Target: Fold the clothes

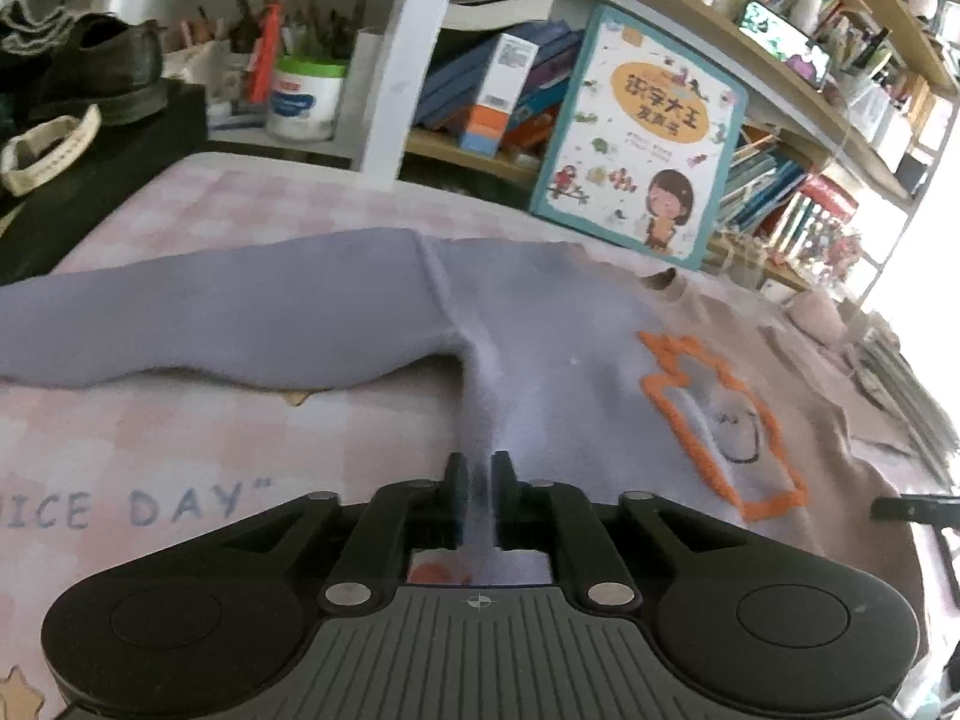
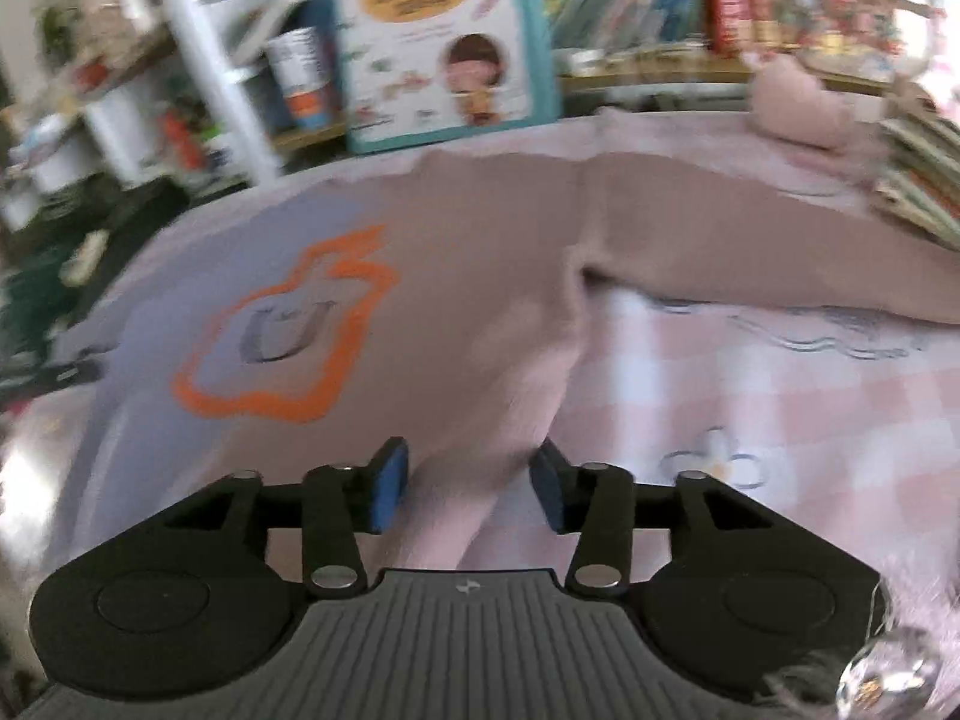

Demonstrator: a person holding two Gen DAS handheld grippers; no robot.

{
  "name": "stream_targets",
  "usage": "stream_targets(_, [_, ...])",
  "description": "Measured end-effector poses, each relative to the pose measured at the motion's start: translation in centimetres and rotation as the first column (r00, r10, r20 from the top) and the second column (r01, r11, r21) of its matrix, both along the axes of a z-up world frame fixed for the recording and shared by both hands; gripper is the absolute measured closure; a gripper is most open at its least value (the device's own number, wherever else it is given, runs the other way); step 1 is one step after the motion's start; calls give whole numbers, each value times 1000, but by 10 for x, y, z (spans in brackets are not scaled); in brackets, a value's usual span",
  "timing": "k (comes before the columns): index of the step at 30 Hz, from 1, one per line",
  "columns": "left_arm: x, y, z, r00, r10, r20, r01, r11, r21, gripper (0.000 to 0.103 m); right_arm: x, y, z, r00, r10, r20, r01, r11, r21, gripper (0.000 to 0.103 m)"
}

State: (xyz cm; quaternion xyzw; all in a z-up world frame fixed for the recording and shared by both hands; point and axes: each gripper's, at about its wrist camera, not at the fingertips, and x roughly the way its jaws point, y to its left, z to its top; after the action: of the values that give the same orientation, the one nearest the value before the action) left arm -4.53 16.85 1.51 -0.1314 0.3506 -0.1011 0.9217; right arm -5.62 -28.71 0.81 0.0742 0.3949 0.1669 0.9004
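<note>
A two-tone sweater, lilac on one half [image 1: 540, 330] and dusty pink on the other [image 2: 480, 252], lies flat on a pink checked cloth [image 1: 180, 432], with an orange outline motif [image 1: 714, 408] on its chest. The lilac sleeve [image 1: 210, 312] stretches out to the left. My left gripper [image 1: 478, 468] is shut on a pinched ridge of lilac fabric at the sweater's side. My right gripper [image 2: 468, 468] is open, its blue pads either side of a raised fold of the pink side; the pink sleeve [image 2: 750, 240] extends to the right.
A children's picture book [image 1: 642, 138] leans upright at the table's far edge before crowded bookshelves. A black box with a shoe [image 1: 102, 72] stands far left. A pink soft toy [image 2: 798, 102] and stacked books [image 2: 918, 180] sit far right.
</note>
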Motion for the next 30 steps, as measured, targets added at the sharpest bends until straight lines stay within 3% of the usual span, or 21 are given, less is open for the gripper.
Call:
stream_targets(1, [-1, 1, -1, 1000, 6, -8, -6, 1000, -8, 65, 3, -2, -2, 1000, -29, 8, 29, 1000, -9, 58])
stream_targets(3, [-1, -1, -4, 1000, 4, -19, -5, 1000, -20, 43, 7, -8, -4, 996, -86, 28, 87, 996, -14, 57])
stream_targets(7, [4, -10, -9, 1000, -15, -21, 14, 1000, -26, 42, 17, -27, -3, 988, -148, 53, 147, 989, 18, 53])
stream_targets(11, [13, -15, -13, 1000, -8, -18, 7, 1000, -21, 52, 30, -29, -13, 990, -138, -8, 139, 988, 65, 60])
stream_targets(13, [18, -15, -14, 1000, 1, -19, -2, 1000, -19, 83, 32, -22, -15, 993, -121, -11, 121, 991, 64, 78])
stream_targets(15, [21, -14, -15, 1000, 10, -19, -10, 1000, 15, 96, 27, -7, -14, 998, -62, 1, 62, 997, 44, 92])
stream_targets(19, [26, -7, -13, 999, 30, -20, -29, 997, 69, 97, 12, 23, -10, 997, 65, 34, -64, 998, -30, 94])
stream_targets(24, [18, -18, -10, 1000, -5, -25, 8, 992, 126, 97, 13, 17, -11, 999, 33, 39, -32, 999, -32, 94])
stream_targets(30, [8, -12, -11, 999, 23, -33, -21, 997, 71, 97, 16, 19, -12, 998, 29, 48, -26, 998, -57, 94])
